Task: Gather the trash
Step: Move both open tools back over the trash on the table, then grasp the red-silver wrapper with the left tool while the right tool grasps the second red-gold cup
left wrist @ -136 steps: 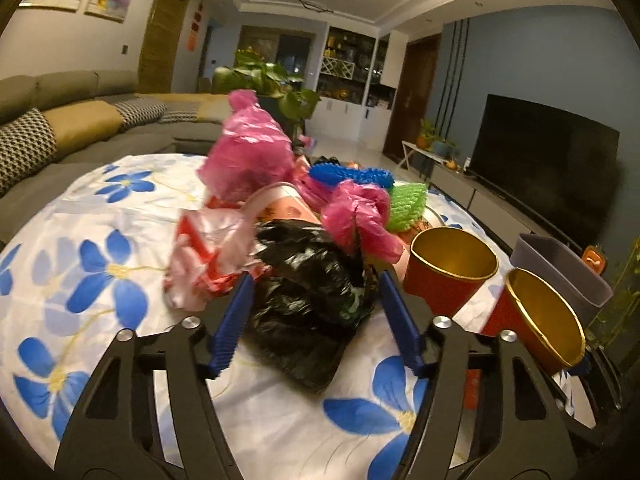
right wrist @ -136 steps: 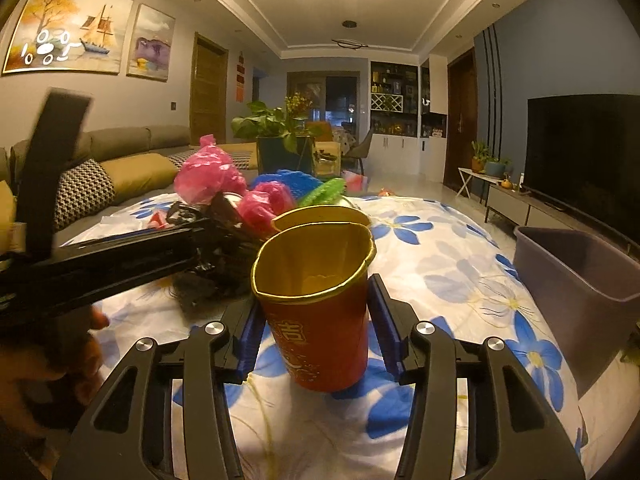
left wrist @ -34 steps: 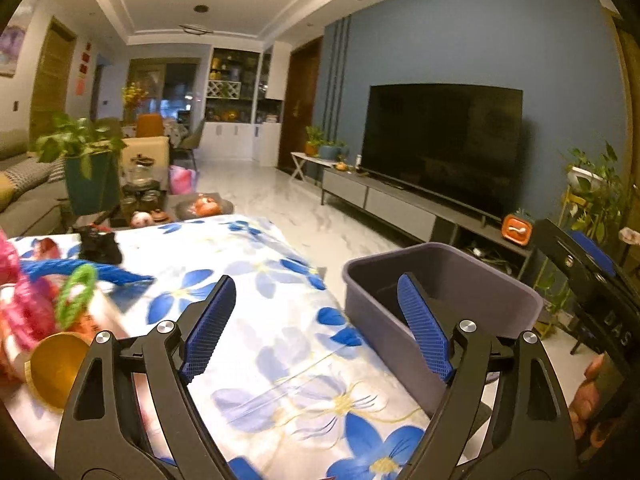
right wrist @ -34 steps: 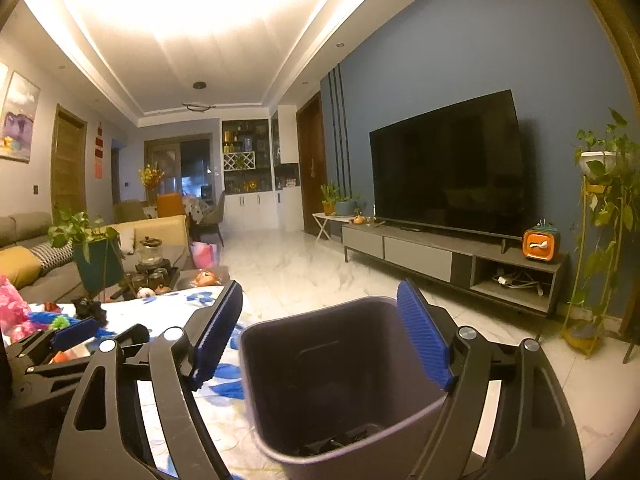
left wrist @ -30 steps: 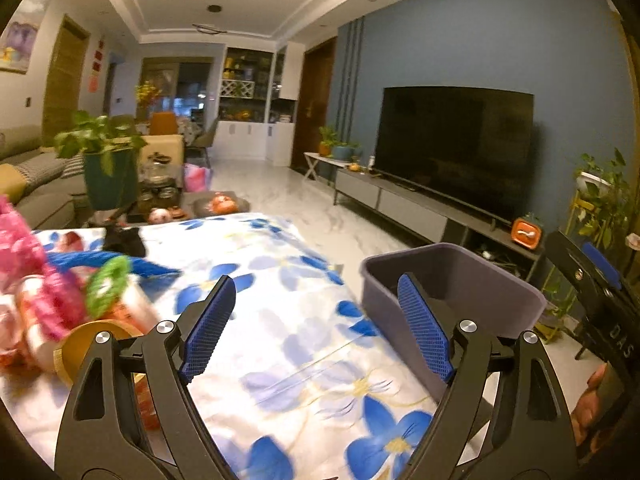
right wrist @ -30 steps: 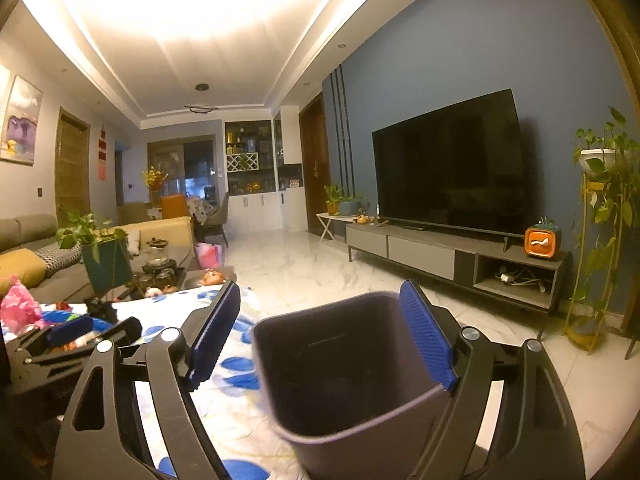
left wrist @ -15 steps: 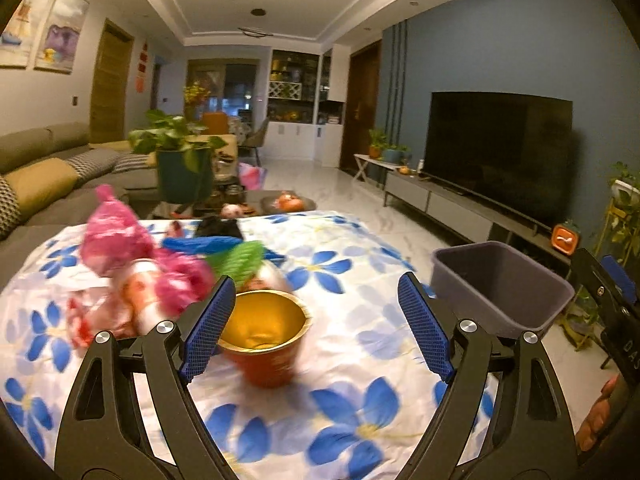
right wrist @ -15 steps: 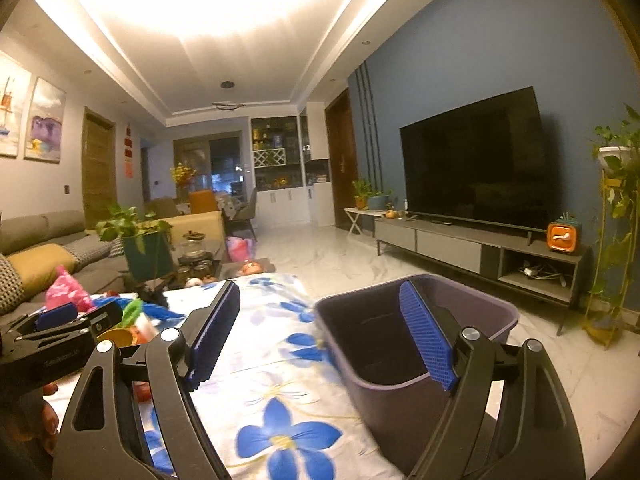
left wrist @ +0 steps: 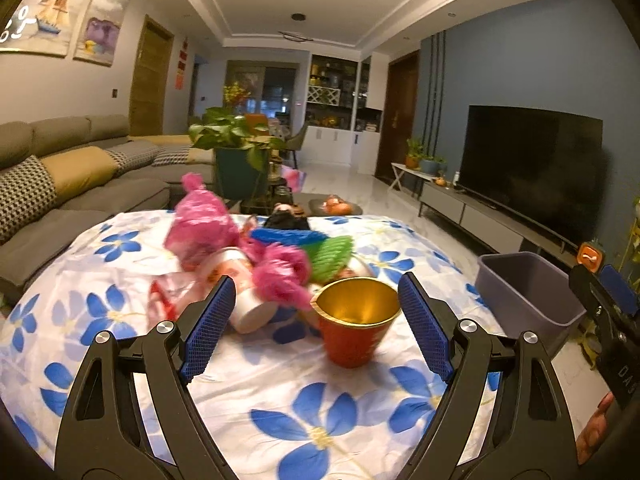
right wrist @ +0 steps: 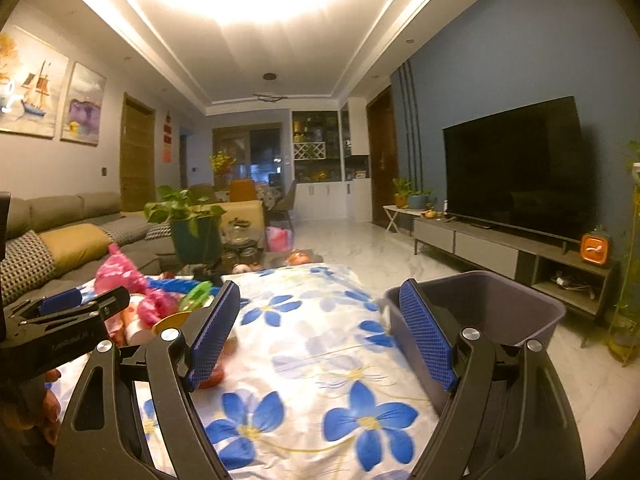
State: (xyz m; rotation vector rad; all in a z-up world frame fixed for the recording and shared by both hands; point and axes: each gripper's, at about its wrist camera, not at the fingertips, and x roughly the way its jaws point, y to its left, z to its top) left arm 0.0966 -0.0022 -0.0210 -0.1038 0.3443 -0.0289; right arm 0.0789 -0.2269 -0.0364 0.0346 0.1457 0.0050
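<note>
A red paper cup with a gold inside (left wrist: 354, 320) stands on the flowered tablecloth (left wrist: 280, 400), just ahead of my open, empty left gripper (left wrist: 316, 332). Behind it lies a heap of trash: pink plastic bags (left wrist: 200, 220), a white cup on its side (left wrist: 244, 300), blue (left wrist: 288, 235) and green (left wrist: 332, 254) pieces. The grey bin (left wrist: 528, 292) stands off the table's right edge. My right gripper (right wrist: 320, 336) is open and empty above the cloth, with the bin (right wrist: 480, 312) to its right and the trash heap (right wrist: 148, 300) to its left.
A grey sofa with cushions (left wrist: 60, 176) runs along the left. A potted plant (left wrist: 236, 160) and a low table with jars stand behind the table. A TV (right wrist: 516, 172) on a low console fills the right wall. The left gripper shows in the right wrist view (right wrist: 64, 320).
Both grippers have swung left, away from the bin and back toward the trash heap. The black bag and one red cup that they held 4.5 s ago are gone from the jaws.
</note>
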